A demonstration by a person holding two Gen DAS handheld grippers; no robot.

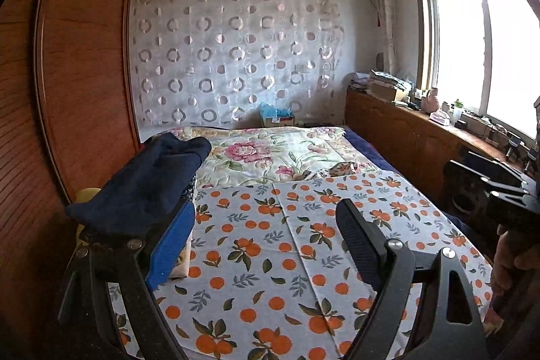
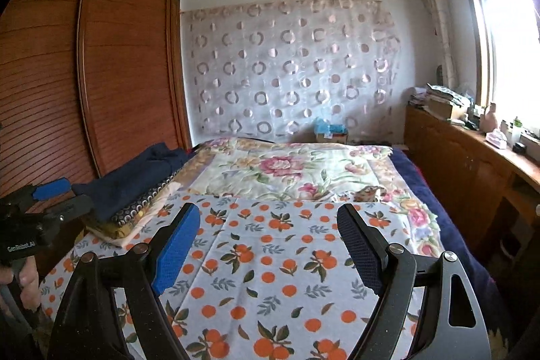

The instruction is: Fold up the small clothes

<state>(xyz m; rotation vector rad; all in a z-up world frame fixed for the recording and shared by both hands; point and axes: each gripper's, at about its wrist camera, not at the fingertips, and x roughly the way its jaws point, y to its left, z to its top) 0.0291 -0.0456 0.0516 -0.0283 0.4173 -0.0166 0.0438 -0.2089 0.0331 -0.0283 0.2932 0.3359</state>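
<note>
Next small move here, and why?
Probably reach the right gripper toward the crumpled patterned garment beyond the orange-print cloth's far edge: it is open and empty, the navy garment already tops the stack, and nothing else looks unfolded.

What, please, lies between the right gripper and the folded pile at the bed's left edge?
Only bare orange-print cloth lies between the right gripper and the pile, as the right wrist view shows.

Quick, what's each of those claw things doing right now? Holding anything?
Left gripper: open, holding nothing; the navy garment lies beside it.
Right gripper: open, empty, above the orange-print cloth.
</note>
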